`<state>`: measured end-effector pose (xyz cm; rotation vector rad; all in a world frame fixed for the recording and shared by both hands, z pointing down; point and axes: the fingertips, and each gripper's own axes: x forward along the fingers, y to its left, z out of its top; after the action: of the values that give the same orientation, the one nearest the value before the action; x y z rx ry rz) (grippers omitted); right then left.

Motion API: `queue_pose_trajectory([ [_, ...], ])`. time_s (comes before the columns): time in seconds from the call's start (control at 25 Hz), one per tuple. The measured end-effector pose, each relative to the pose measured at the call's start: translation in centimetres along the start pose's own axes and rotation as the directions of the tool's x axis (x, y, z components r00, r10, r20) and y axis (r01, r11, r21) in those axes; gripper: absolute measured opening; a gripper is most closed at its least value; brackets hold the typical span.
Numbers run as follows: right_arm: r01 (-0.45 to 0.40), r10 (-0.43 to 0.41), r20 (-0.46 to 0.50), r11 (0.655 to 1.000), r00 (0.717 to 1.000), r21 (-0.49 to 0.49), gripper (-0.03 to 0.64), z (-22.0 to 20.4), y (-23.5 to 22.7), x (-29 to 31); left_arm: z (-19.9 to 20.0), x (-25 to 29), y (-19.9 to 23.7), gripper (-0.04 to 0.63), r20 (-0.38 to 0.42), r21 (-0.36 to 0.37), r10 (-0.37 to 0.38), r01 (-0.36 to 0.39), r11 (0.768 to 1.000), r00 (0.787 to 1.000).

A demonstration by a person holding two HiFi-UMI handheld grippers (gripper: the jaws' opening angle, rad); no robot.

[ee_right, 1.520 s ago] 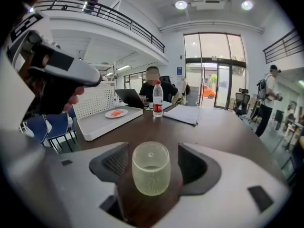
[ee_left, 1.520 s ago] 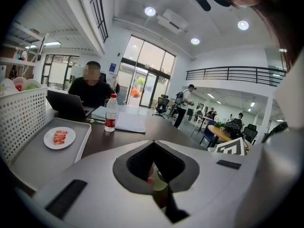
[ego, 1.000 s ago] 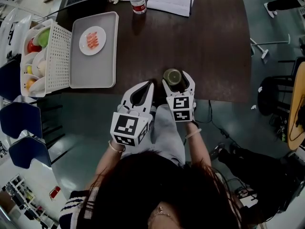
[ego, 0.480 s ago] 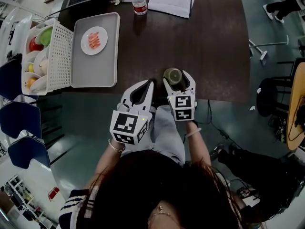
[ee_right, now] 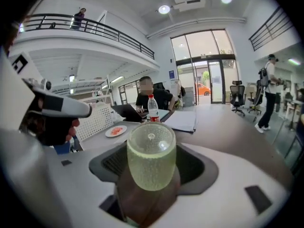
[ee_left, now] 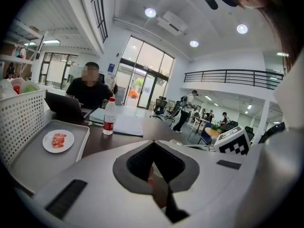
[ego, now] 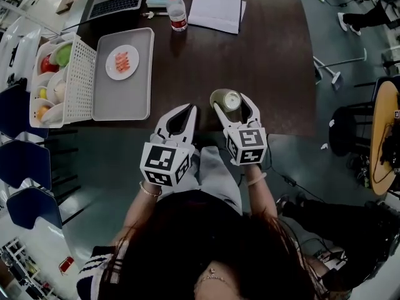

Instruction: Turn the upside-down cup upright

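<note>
The cup (ego: pixel 226 100) is pale green, translucent and dimpled, and my right gripper (ego: pixel 232 104) is shut on it. It hangs above the dark table (ego: pixel 269 55) near the front edge, its closed base still facing up. In the right gripper view the cup (ee_right: pixel 151 156) fills the space between the pads of the right gripper (ee_right: pixel 151 179). My left gripper (ego: pixel 187 110) hovers just left of it with its jaws shut and nothing in them. The left gripper view shows the left gripper (ee_left: pixel 155 145) with its jaws pressed together.
A grey tray (ego: pixel 134 99) with a plate of food (ego: pixel 122 63) lies at the left, beside a white basket (ego: pixel 81 83) of fruit. A water bottle (ego: pixel 177 10), papers (ego: pixel 215 5) and a laptop (ego: pixel 115 2) sit along the far edge. Blue chairs (ego: pixel 25 161) stand at the left.
My right gripper has risen with the cup, lifting it off the table. The left gripper has risen slightly and stays shut.
</note>
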<state>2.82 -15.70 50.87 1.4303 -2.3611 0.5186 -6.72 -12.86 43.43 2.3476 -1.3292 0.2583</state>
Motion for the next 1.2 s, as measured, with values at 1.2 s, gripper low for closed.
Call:
queue_pose_trajectory([
  [1.2,-0.362,0.206,0.357,0.813,0.911,0.456,0.324,9.3,0.1,-6.5,5.5,-0.9,-1.6,-0.006,0.141,0.016,-0.11,0.109,0.994,0.984],
])
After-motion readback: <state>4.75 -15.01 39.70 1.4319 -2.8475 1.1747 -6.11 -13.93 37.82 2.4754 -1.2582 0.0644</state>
